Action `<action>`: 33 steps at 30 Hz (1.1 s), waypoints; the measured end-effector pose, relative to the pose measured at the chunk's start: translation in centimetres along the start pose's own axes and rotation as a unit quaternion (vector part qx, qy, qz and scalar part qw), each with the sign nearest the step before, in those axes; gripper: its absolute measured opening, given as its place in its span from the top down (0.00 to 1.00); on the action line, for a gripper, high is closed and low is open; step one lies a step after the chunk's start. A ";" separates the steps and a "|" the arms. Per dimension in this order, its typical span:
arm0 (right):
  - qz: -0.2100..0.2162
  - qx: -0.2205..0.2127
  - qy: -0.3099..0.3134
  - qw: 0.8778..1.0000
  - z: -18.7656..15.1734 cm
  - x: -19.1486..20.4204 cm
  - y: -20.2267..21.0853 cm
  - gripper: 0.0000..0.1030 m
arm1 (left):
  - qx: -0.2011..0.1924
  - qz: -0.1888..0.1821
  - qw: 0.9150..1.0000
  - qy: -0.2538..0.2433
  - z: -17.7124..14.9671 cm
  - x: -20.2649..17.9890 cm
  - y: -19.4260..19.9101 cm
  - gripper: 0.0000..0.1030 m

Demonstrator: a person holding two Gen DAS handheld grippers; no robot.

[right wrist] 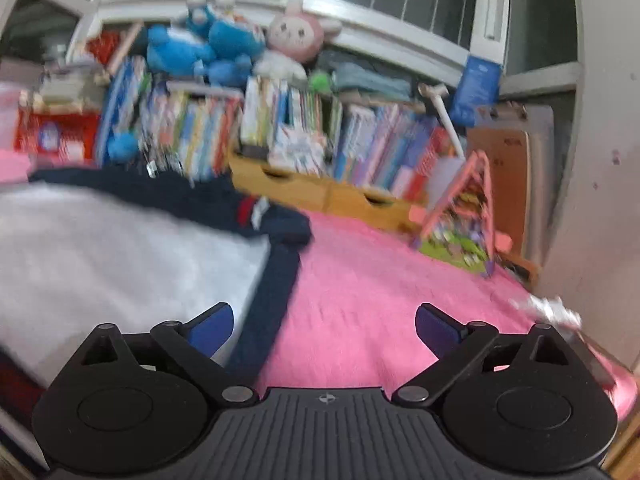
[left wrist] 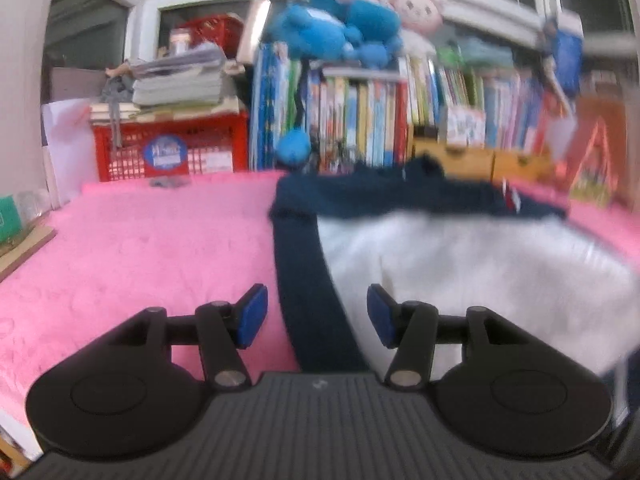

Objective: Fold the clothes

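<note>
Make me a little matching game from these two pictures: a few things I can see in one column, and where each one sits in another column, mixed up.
Things:
1. navy and white sweater
2. blue plush toy
3. red crate
4. left gripper

Places:
A. under a stack of books and papers
B. on top of the row of upright books
C. spread flat on the pink blanket
D. open, its fingers on either side of a navy sleeve

Pairs: 1-C, 2-B, 3-A, 4-D

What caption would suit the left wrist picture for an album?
Open left gripper poised over the navy sleeve of a white-and-navy sweater on a pink blanket.
</note>
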State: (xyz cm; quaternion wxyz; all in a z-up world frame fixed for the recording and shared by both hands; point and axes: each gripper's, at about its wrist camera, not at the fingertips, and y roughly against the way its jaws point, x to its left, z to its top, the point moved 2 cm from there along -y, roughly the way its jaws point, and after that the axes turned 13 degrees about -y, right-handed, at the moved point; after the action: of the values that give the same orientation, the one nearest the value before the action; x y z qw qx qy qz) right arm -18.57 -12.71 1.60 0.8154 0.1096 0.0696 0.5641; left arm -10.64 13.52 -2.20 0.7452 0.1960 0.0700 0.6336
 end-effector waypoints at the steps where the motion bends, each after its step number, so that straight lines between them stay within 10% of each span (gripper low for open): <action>1: 0.019 0.004 -0.007 1.000 1.2 0.5 -0.2 0.05 | 0.000 -0.013 1.000 0.011 1.2 0.2 -0.5 0.47; 8: 0.255 0.115 -0.100 0.955 6.6 9.1 -7.8 0.02 | 0.049 -0.047 0.998 0.000 6.5 -5.3 -9.2 0.46; 12: 0.256 0.172 -0.074 0.948 5.4 13.3 -12.9 0.23 | 0.102 -0.037 0.993 -0.039 5.3 -8.3 -13.3 0.47; 17: 0.224 0.231 -0.073 0.944 3.9 12.9 -15.1 0.49 | 0.129 -0.030 0.990 -0.046 3.7 -7.9 -14.6 0.45; 23: 0.107 0.205 -0.040 0.972 4.2 7.9 -15.7 0.49 | 0.127 0.006 0.992 -0.024 2.7 -4.8 -14.0 0.45; 33: -0.084 0.179 -0.098 0.975 4.3 0.5 -15.6 0.38 | 0.140 0.106 0.984 0.003 1.9 -0.5 -12.9 0.35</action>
State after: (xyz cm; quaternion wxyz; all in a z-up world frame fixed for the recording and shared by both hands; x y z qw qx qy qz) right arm -3.23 -17.98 1.76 0.8300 0.3026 0.0979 0.4581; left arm 1.77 11.07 -5.41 0.6385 0.3031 0.1390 0.6936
